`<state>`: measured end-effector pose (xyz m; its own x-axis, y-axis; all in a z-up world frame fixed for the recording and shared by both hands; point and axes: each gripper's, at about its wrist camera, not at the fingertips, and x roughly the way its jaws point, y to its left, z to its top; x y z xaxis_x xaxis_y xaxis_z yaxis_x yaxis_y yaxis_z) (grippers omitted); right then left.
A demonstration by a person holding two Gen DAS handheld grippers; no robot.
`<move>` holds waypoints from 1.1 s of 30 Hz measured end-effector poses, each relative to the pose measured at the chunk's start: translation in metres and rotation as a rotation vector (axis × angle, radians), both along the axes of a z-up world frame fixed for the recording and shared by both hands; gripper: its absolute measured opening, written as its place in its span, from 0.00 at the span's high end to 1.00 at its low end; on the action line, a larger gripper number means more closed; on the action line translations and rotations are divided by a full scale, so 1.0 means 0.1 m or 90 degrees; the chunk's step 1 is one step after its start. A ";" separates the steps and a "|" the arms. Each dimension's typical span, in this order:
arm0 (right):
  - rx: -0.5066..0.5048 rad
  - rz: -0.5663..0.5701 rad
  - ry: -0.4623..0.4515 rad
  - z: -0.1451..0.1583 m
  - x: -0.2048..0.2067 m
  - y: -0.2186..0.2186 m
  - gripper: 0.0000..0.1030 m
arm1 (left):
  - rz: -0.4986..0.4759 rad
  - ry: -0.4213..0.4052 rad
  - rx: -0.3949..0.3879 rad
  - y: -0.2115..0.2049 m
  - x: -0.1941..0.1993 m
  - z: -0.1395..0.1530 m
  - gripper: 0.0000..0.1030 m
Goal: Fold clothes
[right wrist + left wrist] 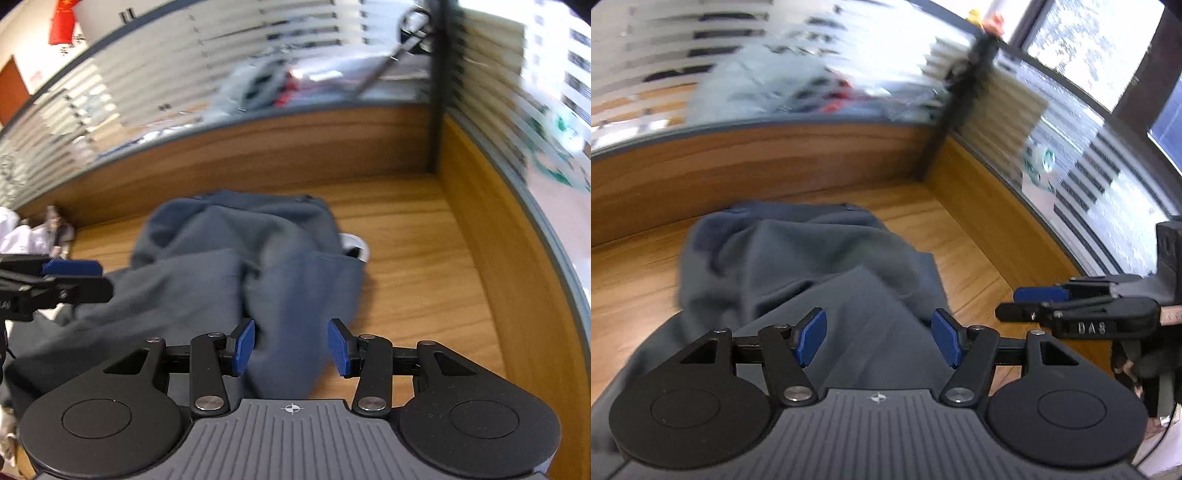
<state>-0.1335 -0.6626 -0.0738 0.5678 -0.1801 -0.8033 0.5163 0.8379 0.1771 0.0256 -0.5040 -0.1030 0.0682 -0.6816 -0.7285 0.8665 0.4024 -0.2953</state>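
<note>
both grippers are seen low over a blue-grey garment (820,266) that is spread in a rumpled heap on a wooden desk (639,280); the left gripper (879,338) is held with its blue pads (812,336) spread wide apart, nothing being pinched between them, and cloth is seen in the gap and beneath the fingers, though contact cannot be judged. the right gripper (291,345) is likewise held with its pads (338,350) parted, and a raised fold of the same garment (258,258) is seen running between them without being clamped. in the left wrist view the right gripper (1027,302) is seen from the side at the right edge, just beside the garment's right border over bare wood, and part of a hand (1134,365) is glimpsed below it. in the right wrist view the left gripper (85,277) is seen from the side at the left edge, over the garment's left part. the garment is bunched toward the far side, with a flatter panel drawn toward the cameras. a white object (356,243) is partly shown at the garment's right edge; what it is cannot be told. the desk is bounded by wooden panels (295,147) with striped frosted glass (147,74) above, much blurred. pale items (22,232) lie at the far left of the desk
</note>
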 end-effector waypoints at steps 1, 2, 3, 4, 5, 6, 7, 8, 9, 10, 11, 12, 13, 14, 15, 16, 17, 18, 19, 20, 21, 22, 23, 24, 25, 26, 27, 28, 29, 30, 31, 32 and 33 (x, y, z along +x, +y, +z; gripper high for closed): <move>0.002 -0.009 0.004 -0.03 -0.04 -0.02 0.55 | -0.011 0.000 0.004 -0.12 -0.01 -0.04 0.33; 0.006 -0.019 0.007 -0.07 -0.08 -0.05 0.55 | -0.023 0.001 0.008 -0.25 -0.03 -0.09 0.33; 0.009 -0.027 0.010 -0.10 -0.13 -0.08 0.55 | -0.033 -0.002 0.011 -0.38 -0.06 -0.13 0.33; 0.012 -0.034 0.014 -0.13 -0.16 -0.11 0.55 | -0.043 -0.002 0.012 -0.49 -0.08 -0.16 0.33; 0.013 -0.041 0.018 -0.16 -0.21 -0.12 0.55 | -0.053 -0.002 0.014 -0.59 -0.11 -0.20 0.33; 0.013 -0.047 0.021 -0.18 -0.24 -0.14 0.55 | -0.063 -0.003 0.015 -0.69 -0.13 -0.24 0.33; 0.014 -0.053 0.024 -0.20 -0.27 -0.15 0.55 | -0.068 -0.001 0.019 -0.77 -0.14 -0.28 0.33; 0.016 -0.059 0.026 -0.21 -0.30 -0.16 0.55 | -0.073 0.000 0.023 -0.85 -0.15 -0.33 0.33; 0.017 -0.065 0.027 -0.22 -0.34 -0.17 0.55 | -0.077 0.001 0.027 -0.93 -0.16 -0.37 0.33; 0.019 -0.071 0.028 -0.23 -0.37 -0.19 0.55 | -0.080 0.002 0.033 -1.01 -0.18 -0.42 0.33; 0.020 -0.077 0.030 -0.24 -0.41 -0.20 0.55 | -0.083 0.003 0.040 -1.08 -0.19 -0.46 0.33; 0.020 -0.080 0.031 -0.25 -0.42 -0.22 0.55 | -0.087 -0.001 0.050 -1.15 -0.20 -0.52 0.33; 0.020 -0.085 0.034 -0.27 -0.44 -0.23 0.55 | -0.090 -0.004 0.061 -1.21 -0.21 -0.57 0.33; 0.020 -0.089 0.036 -0.28 -0.46 -0.25 0.55 | -0.092 -0.012 0.075 -1.27 -0.23 -0.63 0.33; 0.022 -0.093 0.037 -0.29 -0.47 -0.26 0.55 | -0.094 -0.019 0.089 -1.32 -0.24 -0.69 0.33; 0.024 -0.097 0.039 -0.30 -0.47 -0.28 0.55 | -0.093 -0.031 0.099 -1.36 -0.25 -0.74 0.35; 0.026 -0.099 0.040 -0.32 -0.48 -0.29 0.55 | -0.095 -0.044 0.107 -1.38 -0.26 -0.77 0.39; 0.026 -0.100 0.041 -0.33 -0.48 -0.31 0.55 | -0.097 -0.056 0.114 -1.39 -0.27 -0.81 0.60; 0.026 -0.100 0.043 -0.34 -0.47 -0.32 0.55 | -0.092 -0.056 0.110 -1.35 -0.25 -0.80 0.75; 0.026 -0.098 0.044 -0.35 -0.45 -0.33 0.55 | -0.086 -0.056 0.105 -1.31 -0.22 -0.79 0.78; 0.026 -0.095 0.044 -0.35 -0.44 -0.33 0.55 | -0.080 -0.055 0.100 -1.27 -0.20 -0.77 0.85; 0.026 -0.092 0.043 -0.35 -0.42 -0.34 0.55 | -0.075 -0.055 0.096 -1.23 -0.17 -0.76 0.88; 0.026 -0.087 0.042 -0.35 -0.39 -0.34 0.55 | -0.056 -0.048 0.086 -1.15 -0.12 -0.70 0.88; 0.027 -0.081 0.041 -0.36 -0.37 -0.34 0.55 | -0.036 -0.041 0.076 -1.06 -0.07 -0.65 0.90; 0.026 -0.074 0.039 -0.36 -0.33 -0.33 0.55 | -0.013 -0.035 0.064 -0.94 -0.01 -0.56 0.90; 0.026 -0.067 0.037 -0.36 -0.30 -0.32 0.55 | 0.009 -0.030 0.052 -0.82 0.05 -0.48 0.91; 0.026 -0.058 0.036 -0.36 -0.26 -0.31 0.55 | 0.032 -0.024 0.039 -0.70 0.11 -0.39 0.91; 0.026 -0.050 0.035 -0.36 -0.23 -0.29 0.55 | 0.054 -0.021 0.030 -0.56 0.17 -0.32 0.91; 0.027 -0.041 0.033 -0.36 -0.19 -0.26 0.55 | 0.077 -0.018 0.020 -0.43 0.22 -0.24 0.91; 0.028 -0.032 0.032 -0.35 -0.15 -0.24 0.55 | 0.103 -0.016 0.012 -0.26 0.27 -0.15 0.91; 0.029 -0.023 0.030 -0.35 -0.11 -0.21 0.55 | 0.129 -0.014 0.004 -0.10 0.33 -0.06 0.91; 0.030 -0.014 0.028 -0.35 -0.07 -0.18 0.55 | 0.155 -0.014 -0.003 0.08 0.37 0.03 0.92; 0.030 -0.005 0.027 -0.34 -0.04 -0.15 0.55 | 0.181 -0.013 -0.010 0.26 0.42 0.11 0.92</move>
<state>-0.1372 -0.6779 -0.1080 0.5320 -0.1456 -0.8341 0.5309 0.8247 0.1947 0.0675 -0.4781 -0.0918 0.2730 -0.6437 -0.7149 0.7253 0.6260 -0.2866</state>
